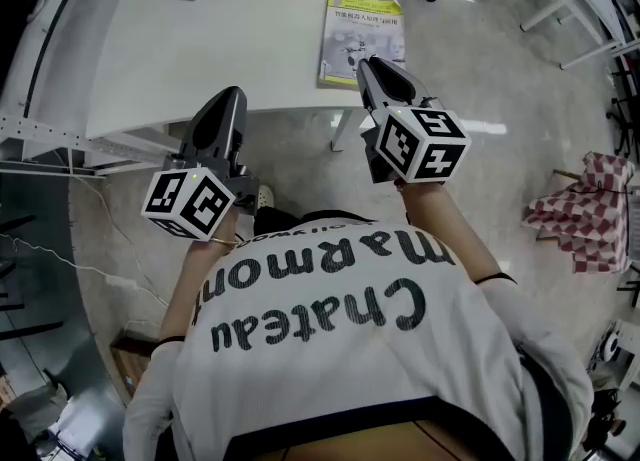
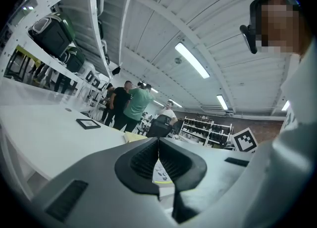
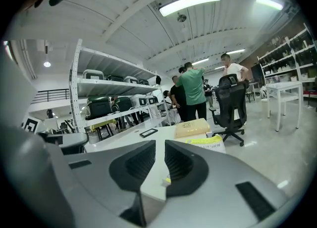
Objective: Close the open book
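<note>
In the head view, a thin paperback book with a yellow-and-white glossy cover (image 1: 362, 34) lies flat near the edge of the long white table (image 1: 200, 59), at about 12 o'clock. It already looks closed, cover up. The right gripper (image 1: 365, 67) points at its 6 o'clock edge; contact cannot be told. The left gripper (image 1: 228, 99) hangs at 9 o'clock, well short of the book. In the left gripper view, that gripper's (image 2: 158, 143) jaw tips are pressed together on nothing, with the book (image 2: 162, 172) beyond them. In the right gripper view, that gripper's (image 3: 159, 148) jaws stand a narrow slit apart, empty, and the book (image 3: 210, 143) lies at 2 o'clock. It should be light, floppy and slick: best nudged by a cover's free edge, not pinched.
</note>
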Demonstrator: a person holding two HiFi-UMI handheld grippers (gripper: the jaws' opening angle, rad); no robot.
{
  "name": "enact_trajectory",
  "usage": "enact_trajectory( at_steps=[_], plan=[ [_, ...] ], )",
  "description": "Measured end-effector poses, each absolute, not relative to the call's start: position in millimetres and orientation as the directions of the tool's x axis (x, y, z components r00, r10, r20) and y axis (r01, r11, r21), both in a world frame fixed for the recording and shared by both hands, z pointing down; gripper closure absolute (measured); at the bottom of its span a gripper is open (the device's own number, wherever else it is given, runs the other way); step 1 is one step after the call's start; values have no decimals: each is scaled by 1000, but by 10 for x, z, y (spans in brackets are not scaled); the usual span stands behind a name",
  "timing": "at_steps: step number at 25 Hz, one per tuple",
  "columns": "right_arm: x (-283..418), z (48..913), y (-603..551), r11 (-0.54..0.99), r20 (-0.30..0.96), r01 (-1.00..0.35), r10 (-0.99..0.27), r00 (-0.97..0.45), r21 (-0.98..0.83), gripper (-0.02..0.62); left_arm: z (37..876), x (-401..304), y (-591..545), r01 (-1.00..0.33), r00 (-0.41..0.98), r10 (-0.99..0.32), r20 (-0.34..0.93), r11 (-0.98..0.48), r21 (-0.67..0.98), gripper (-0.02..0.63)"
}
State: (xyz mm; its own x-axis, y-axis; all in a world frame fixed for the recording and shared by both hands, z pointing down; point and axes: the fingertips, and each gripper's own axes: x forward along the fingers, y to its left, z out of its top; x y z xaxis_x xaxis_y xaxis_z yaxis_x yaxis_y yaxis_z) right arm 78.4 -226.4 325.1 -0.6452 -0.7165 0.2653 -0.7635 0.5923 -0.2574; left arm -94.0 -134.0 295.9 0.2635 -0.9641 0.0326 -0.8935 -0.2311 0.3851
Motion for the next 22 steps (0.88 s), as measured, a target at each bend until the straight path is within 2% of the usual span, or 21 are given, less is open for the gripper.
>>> enact_trajectory(
  at_steps=[22],
  plan=[
    [732, 3297, -2254, 598, 277, -761, -708, -649, -253, 528, 2998, -997, -1334, -895, 259, -965, 40, -225, 386, 581]
  ],
)
